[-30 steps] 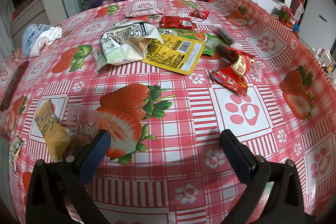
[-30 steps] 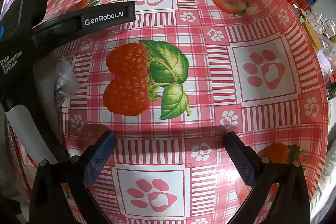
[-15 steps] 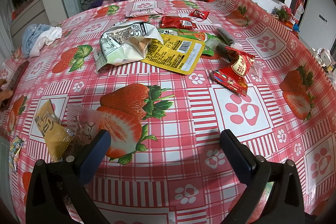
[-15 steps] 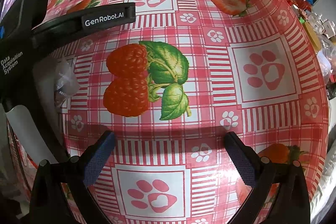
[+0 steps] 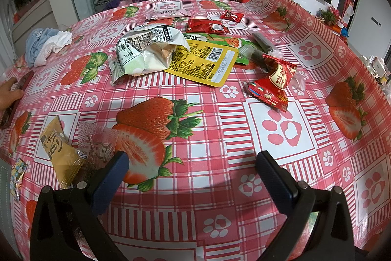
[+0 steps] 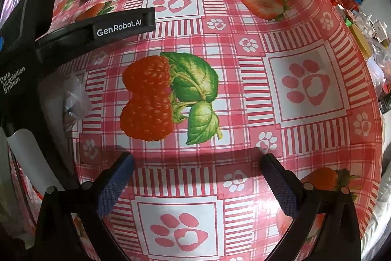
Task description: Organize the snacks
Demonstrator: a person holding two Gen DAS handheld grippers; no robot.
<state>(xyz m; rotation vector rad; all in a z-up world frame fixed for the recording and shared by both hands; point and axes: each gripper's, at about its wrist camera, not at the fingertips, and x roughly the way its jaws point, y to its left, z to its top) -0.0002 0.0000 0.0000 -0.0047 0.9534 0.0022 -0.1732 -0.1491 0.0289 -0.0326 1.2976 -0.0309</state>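
Note:
Snack packets lie scattered on a red checked tablecloth [image 5: 220, 129]. A crumpled white bag [image 5: 144, 50] rests against a flat yellow pouch [image 5: 207, 62], with a red candy packet [image 5: 276, 82] to their right and smaller red packets [image 5: 207, 25] farther back. Near the left edge lie a yellow packet [image 5: 58, 151] and a clear wrapper [image 5: 97, 143]. My left gripper [image 5: 191, 163] is open over bare cloth, its left finger beside the clear wrapper. My right gripper [image 6: 196, 165] is open and holds nothing above a raspberry print. The left gripper's black body [image 6: 97, 28] fills the right wrist view's left side.
A bundle of blue and white cloth [image 5: 46, 45] lies at the table's far left. A hand [image 5: 8, 94] shows at the left edge. Shelves, a white sack and potted plants stand behind the table. Clutter lines the right edge [image 6: 361, 23].
A hand has come into view at the left edge of the left wrist view. Both grippers have stayed in place and open.

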